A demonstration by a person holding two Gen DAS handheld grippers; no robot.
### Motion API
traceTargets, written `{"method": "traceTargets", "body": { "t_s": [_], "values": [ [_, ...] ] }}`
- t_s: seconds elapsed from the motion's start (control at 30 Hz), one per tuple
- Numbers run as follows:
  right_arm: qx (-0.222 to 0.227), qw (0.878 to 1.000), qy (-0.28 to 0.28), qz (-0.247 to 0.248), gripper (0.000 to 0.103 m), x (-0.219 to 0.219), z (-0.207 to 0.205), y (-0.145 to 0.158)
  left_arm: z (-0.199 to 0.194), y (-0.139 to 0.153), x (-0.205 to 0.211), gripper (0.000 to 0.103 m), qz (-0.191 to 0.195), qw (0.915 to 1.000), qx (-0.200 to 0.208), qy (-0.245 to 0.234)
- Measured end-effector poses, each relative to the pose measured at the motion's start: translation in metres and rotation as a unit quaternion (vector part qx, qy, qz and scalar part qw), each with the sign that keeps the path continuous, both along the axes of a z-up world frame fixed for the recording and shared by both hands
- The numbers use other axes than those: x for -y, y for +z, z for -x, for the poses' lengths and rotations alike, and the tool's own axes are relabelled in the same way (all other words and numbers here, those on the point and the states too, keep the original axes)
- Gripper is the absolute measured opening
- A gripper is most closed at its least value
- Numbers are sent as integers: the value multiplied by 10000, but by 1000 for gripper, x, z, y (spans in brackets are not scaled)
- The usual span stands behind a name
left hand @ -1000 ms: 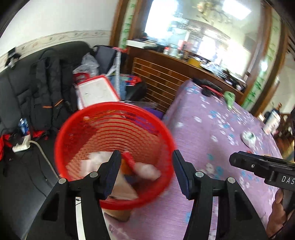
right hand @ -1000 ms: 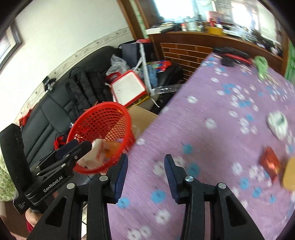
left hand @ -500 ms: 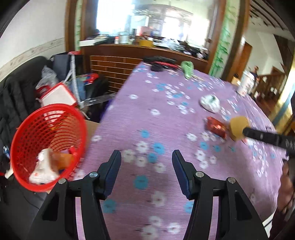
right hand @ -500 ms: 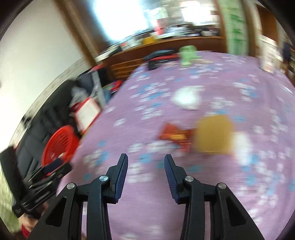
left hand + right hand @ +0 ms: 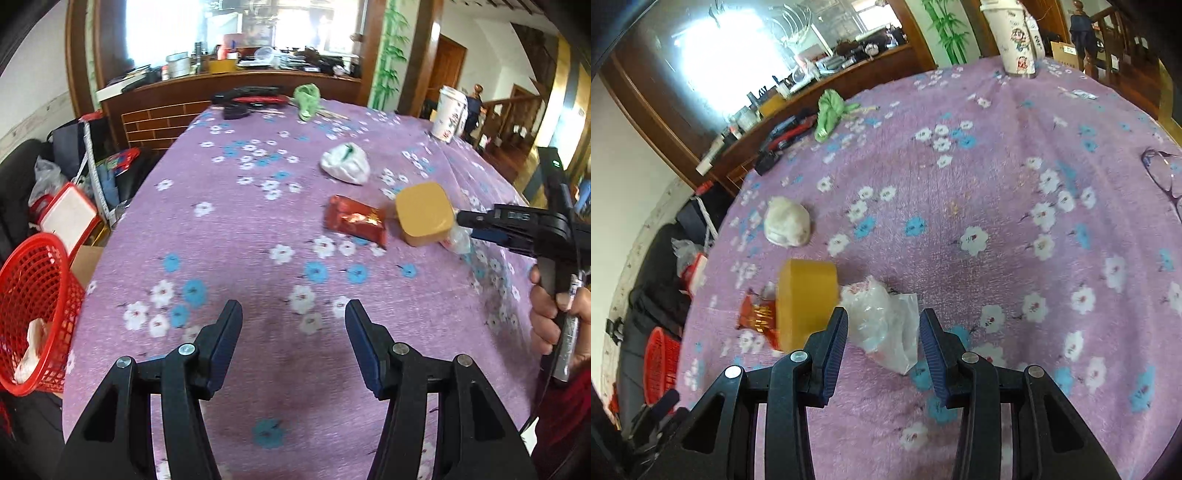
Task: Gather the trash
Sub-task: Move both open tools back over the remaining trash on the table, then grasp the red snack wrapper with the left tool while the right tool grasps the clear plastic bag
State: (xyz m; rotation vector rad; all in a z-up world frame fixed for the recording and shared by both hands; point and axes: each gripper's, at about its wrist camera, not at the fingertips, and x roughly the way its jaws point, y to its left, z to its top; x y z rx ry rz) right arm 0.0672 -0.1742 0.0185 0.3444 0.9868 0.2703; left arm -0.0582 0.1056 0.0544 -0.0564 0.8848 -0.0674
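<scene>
On the purple flowered tablecloth (image 5: 236, 229) lie a red wrapper (image 5: 354, 221), a yellow box (image 5: 424, 214), a crumpled white bag (image 5: 345, 164) and a clear plastic bag (image 5: 882, 325). My right gripper (image 5: 882, 317) is open, with the clear bag lying on the cloth between its fingers. The yellow box (image 5: 807, 299) stands just left of its left finger. My left gripper (image 5: 293, 310) hangs open and empty over bare cloth, short of the wrapper. The red mesh basket (image 5: 33, 306), with trash inside, sits off the table's left edge.
A green cloth (image 5: 831, 110), black and red items (image 5: 251, 99) and a printed cup (image 5: 1015, 37) stand at the far side. Glasses (image 5: 1163, 173) lie at the right. A hand (image 5: 554, 314) holds the right gripper (image 5: 465, 227). A cluttered sofa lies beyond the basket.
Both grippers swung away from the red basket and across the table to the trash. The right one now straddles the clear bag. Both stayed at the same width.
</scene>
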Motion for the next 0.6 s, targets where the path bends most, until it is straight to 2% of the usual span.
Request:
{"method": "traceTargets", "body": {
  "t_s": [0.23,0.37,0.47,0.6],
  "values": [
    [107,9991,356,-180,43,-8,-4,-10,-17,-1,11,57,97,9998,-132,-65],
    [287,9974,594,-278,19,-12,-2,-9,-30,-2,14,57,152,9997,-186,-21],
    [427,9958,756,-286,13,-17,4,-5,-35,-4,16,57,153,9997,-204,13],
    [763,9914,1004,-356,11,-25,14,6,-38,-7,16,57,132,9996,-244,59]
  ]
}}
